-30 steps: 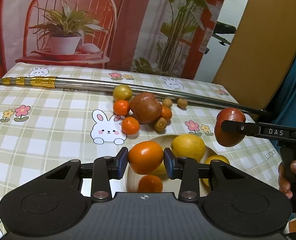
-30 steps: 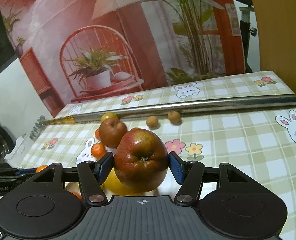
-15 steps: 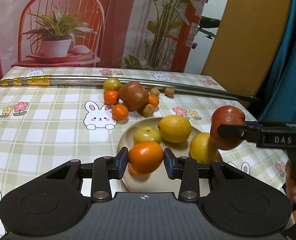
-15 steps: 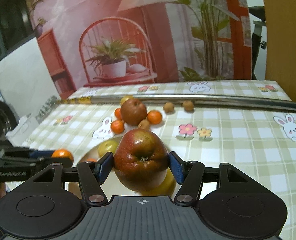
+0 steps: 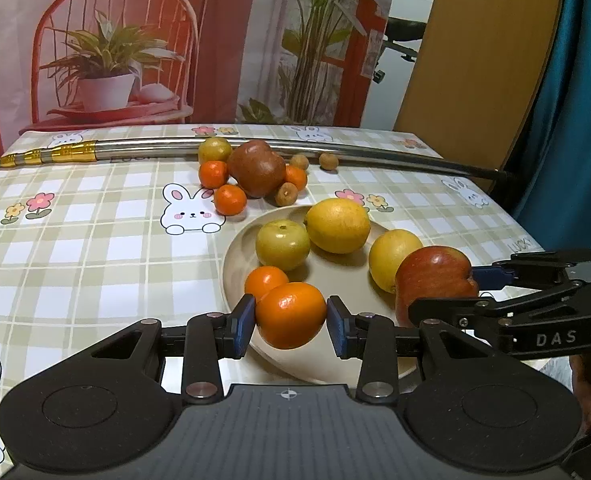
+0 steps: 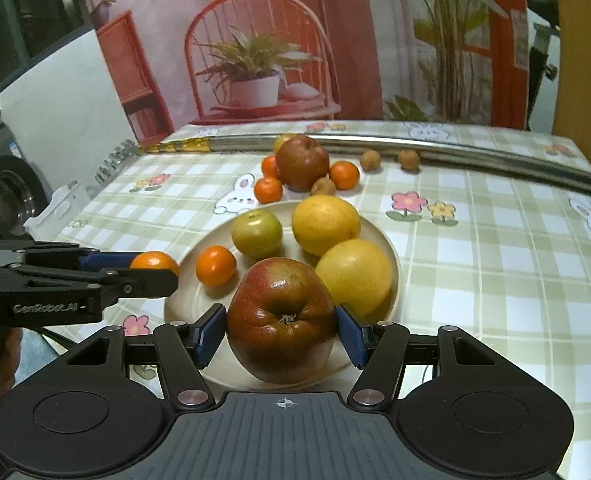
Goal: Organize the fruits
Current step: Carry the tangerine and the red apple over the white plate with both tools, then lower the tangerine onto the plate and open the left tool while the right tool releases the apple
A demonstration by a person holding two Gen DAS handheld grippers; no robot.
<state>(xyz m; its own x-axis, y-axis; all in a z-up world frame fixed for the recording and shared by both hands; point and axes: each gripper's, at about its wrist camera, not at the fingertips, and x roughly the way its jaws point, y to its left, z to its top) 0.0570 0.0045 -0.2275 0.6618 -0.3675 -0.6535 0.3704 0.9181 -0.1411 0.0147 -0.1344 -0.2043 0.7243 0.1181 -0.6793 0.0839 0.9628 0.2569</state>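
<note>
The left tongs (image 5: 290,319) grip a mandarin (image 5: 290,315) and the right tongs (image 6: 281,334) grip a red apple (image 6: 281,320), both over the plate (image 5: 235,256). Released carelessly, either fruit may roll off onto the bench (image 5: 95,240).

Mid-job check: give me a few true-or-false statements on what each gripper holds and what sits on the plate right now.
1. The left gripper is clamped on a round orange mandarin. True.
2. The right gripper is empty. False: it is shut on a large red apple.
3. The round beige plate carries two large yellow citrus fruits. True.
4. The small green-yellow apple lies on the checked tablecloth off the plate. False: it sits on the plate.
5. A dark red apple lies off the plate near the long metal pole. True.
</note>
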